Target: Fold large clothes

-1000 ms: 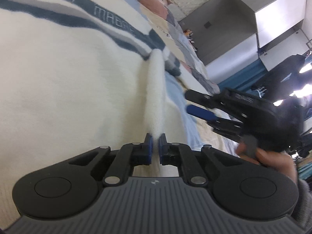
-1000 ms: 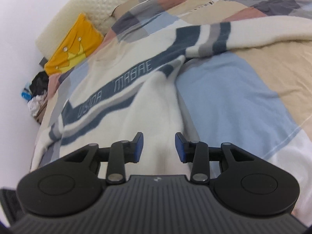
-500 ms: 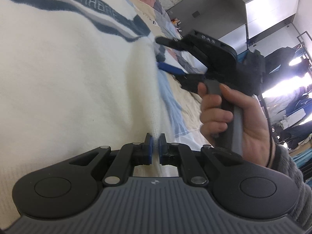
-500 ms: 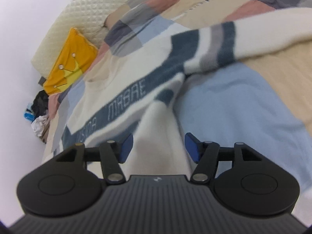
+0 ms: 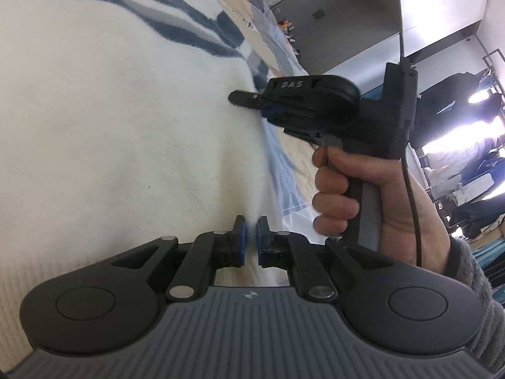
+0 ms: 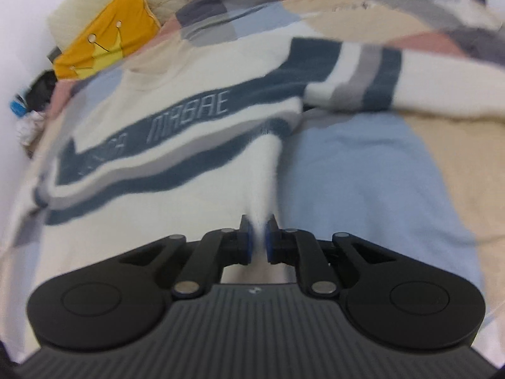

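A cream sweater with dark blue and grey stripes and pale lettering lies spread on the bed. My left gripper is shut on the sweater's side edge near the hem. Farther up the same edge, my right gripper is shut on a pinched ridge of the cream knit. In the left wrist view the right gripper shows from the side, held by a hand in a grey sleeve. One striped sleeve of the sweater stretches out to the right.
The patchwork bedspread in blue, beige and pink lies under the sweater. A yellow cushion with a crown leans against a quilted headboard. Dark items sit by the wall. A grey cabinet and hanging clothes stand beyond the bed.
The right gripper moved in along the sweater's side edge toward the stripes, opened wider, then shut on the edge. The left gripper kept its grip and barely moved.
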A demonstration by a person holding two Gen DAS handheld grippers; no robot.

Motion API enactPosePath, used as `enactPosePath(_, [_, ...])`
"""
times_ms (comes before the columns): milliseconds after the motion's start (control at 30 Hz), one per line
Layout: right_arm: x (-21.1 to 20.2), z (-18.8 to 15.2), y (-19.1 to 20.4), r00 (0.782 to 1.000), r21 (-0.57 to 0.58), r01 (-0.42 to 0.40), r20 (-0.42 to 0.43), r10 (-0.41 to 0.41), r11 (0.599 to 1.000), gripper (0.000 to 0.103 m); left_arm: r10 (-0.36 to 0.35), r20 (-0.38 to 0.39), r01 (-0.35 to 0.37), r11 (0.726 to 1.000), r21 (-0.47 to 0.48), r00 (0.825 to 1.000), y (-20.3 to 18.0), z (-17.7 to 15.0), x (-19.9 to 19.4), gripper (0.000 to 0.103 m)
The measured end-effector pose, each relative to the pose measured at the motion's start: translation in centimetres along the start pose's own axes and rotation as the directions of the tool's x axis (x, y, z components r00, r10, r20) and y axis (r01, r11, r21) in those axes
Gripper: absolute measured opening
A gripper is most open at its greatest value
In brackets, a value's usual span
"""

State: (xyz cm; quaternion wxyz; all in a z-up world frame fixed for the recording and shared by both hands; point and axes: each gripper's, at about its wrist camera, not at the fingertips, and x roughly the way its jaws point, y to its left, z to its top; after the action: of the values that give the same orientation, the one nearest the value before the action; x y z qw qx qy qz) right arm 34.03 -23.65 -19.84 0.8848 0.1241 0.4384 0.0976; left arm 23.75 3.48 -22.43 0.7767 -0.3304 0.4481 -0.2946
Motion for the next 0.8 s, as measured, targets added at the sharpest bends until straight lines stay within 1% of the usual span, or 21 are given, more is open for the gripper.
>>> enactPosePath(33, [0.5,-0.4,0.2,1.000,-0.004,0.021,-0.017,-0.021,1.000,0.015,0.003,-0.001,-0.003,1.000,-0.005,1.000,0.1,0.1,0.0,0.008])
enactPosePath(100, [2.2,-1.2,0.8,0.996,-0.049,0.041,-0.082,-0.045,0.998,0.017,0.009,0.000,-0.009,1.000,-0.026,1.000,0.4,0.3,0.0,0.008])
enactPosePath(167, [2.5,-1.5,1.5,0.995,-0.090,0.065,-0.075,-0.072,0.994,0.018,0.016,0.015,-0.016,0.999,-0.041,1.000,0.6,0.6,-0.3,0.008])
enactPosePath(200, [2.4,-1.5,1.7,0.995,-0.091,0.070,-0.070,-0.076,0.993,0.018,0.019,0.024,-0.018,0.999,-0.047,1.000,0.7,0.7,-0.6,0.008])
enactPosePath(233, [2.3,-1.5,1.6,0.995,-0.074,0.067,-0.067,-0.072,0.995,0.018,0.024,0.027,-0.023,0.998,-0.056,0.999,0.9,0.8,-0.8,0.011])
enactPosePath(267, [2.1,-1.4,1.3,0.996,-0.046,0.061,-0.065,-0.064,0.997,0.018,0.030,0.030,-0.028,0.997,-0.068,0.999,1.1,0.9,-1.1,0.023])
enactPosePath(333, [1.7,-1.6,0.7,0.997,0.001,0.044,-0.060,-0.044,0.999,0.022,0.044,0.051,-0.039,0.995,-0.096,0.998,1.6,0.6,-2.1,0.039])
enactPosePath(400, [1.1,-1.8,0.5,0.999,0.040,0.029,-0.047,-0.027,0.999,0.025,0.069,0.079,-0.061,0.992,-0.108,0.994,1.8,0.7,-3.1,0.039])
enactPosePath(467, [0.6,-2.1,0.6,0.999,0.072,0.005,-0.041,-0.002,0.997,0.037,0.100,0.103,-0.087,0.989,-0.117,0.990,1.8,0.9,-4.3,0.040])
enactPosePath(500, [0.4,-2.3,0.7,0.999,0.089,-0.018,-0.038,0.022,0.996,0.051,0.117,0.120,-0.102,0.987,-0.126,0.986,2.0,0.9,-5.1,0.040])
enactPosePath(533, [0.0,-2.6,0.6,0.999,0.109,-0.042,-0.028,0.045,0.993,0.062,0.132,0.131,-0.113,0.984,-0.138,0.983,2.2,0.9,-5.9,0.040])
enactPosePath(600, [-0.8,-3.2,0.9,0.998,0.119,-0.061,-0.004,0.062,0.991,0.068,0.179,0.147,-0.154,0.974,-0.168,0.973,2.7,0.8,-7.5,0.041])
enactPosePath(633, [-1.3,-3.5,1.1,0.998,0.102,-0.059,0.004,0.059,0.993,0.068,0.225,0.149,-0.196,0.963,-0.187,0.963,3.0,0.7,-8.5,0.041])
enactPosePath(667, [-1.6,-3.7,1.5,0.998,0.081,-0.056,0.008,0.056,0.995,0.068,0.272,0.149,-0.238,0.949,-0.207,0.951,3.2,0.8,-9.2,0.042])
enactPosePath(700, [-1.9,-3.9,1.8,0.998,0.061,-0.057,0.009,0.057,0.997,0.068,0.333,0.153,-0.293,0.927,-0.233,0.930,3.5,0.8,-10.3,0.043])
enactPosePath(767, [-2.2,-4.1,2.1,0.998,0.039,-0.064,0.010,0.064,0.997,0.068,0.400,0.158,-0.348,0.895,-0.277,0.903,4.1,0.8,-12.3,0.048])
enactPosePath(800, [-2.2,-4.2,2.2,0.998,0.033,-0.062,0.008,0.062,0.998,0.068,0.422,0.159,-0.363,0.882,-0.302,0.893,4.3,0.9,-13.3,0.048])
